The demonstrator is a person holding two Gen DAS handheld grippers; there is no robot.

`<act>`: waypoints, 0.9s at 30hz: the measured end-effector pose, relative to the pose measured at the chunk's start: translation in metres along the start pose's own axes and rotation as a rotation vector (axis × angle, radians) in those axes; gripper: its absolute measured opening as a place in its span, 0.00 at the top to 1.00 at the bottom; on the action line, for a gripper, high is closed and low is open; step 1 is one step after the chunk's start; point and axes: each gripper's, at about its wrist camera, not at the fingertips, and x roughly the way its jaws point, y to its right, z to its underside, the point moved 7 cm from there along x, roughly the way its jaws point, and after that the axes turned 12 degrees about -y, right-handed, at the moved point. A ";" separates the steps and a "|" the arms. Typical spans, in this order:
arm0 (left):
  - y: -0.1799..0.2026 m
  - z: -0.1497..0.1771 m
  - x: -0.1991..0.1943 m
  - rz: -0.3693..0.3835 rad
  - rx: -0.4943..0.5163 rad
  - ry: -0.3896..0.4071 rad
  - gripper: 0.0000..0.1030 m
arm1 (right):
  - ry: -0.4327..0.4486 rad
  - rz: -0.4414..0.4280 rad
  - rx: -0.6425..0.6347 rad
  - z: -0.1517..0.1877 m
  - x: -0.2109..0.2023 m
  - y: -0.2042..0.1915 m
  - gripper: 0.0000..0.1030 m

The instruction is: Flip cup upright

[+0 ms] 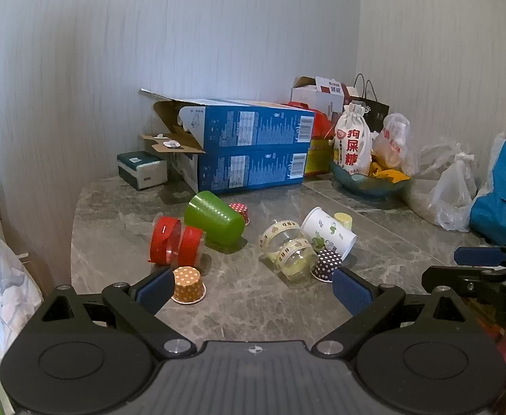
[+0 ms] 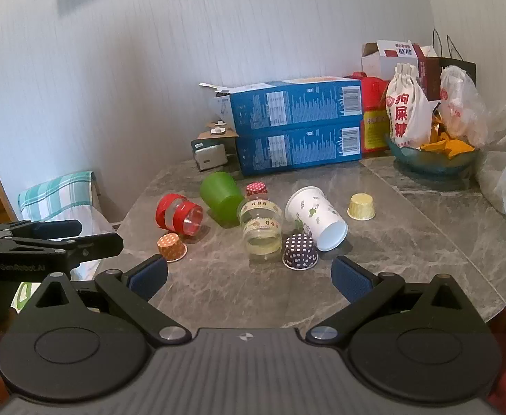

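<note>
Several cups lie on the grey marble table (image 1: 246,297). A green cup (image 1: 215,217) (image 2: 220,195), a white printed paper cup (image 1: 329,231) (image 2: 315,218), a clear cup with red bands (image 1: 177,245) (image 2: 179,215) and a clear cup with cream ribbon bands (image 1: 289,249) (image 2: 261,228) lie on their sides. Small paper cups stand upside down: orange dotted (image 1: 188,285) (image 2: 171,247), dark dotted (image 1: 327,264) (image 2: 300,251), yellow (image 2: 361,206), red dotted (image 2: 256,189). My left gripper (image 1: 253,288) is open and empty, near the orange cup. My right gripper (image 2: 249,278) is open and empty before the cups.
Two stacked blue boxes (image 1: 253,145) (image 2: 298,124) stand at the back. A bowl with snack bags (image 1: 367,173) (image 2: 433,152) and plastic bags (image 1: 453,190) fill the back right. A tissue pack (image 1: 142,169) sits back left. A checked cushion (image 2: 55,193) lies beyond the table's left edge.
</note>
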 end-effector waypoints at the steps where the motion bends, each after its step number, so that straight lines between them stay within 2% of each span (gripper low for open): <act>1: 0.000 0.000 0.000 -0.001 0.000 -0.001 0.04 | -0.002 -0.001 0.000 0.000 0.000 0.000 0.01; 27: -0.002 -0.002 0.012 0.004 -0.008 -0.042 0.04 | -0.049 -0.015 0.018 0.001 0.006 0.003 0.01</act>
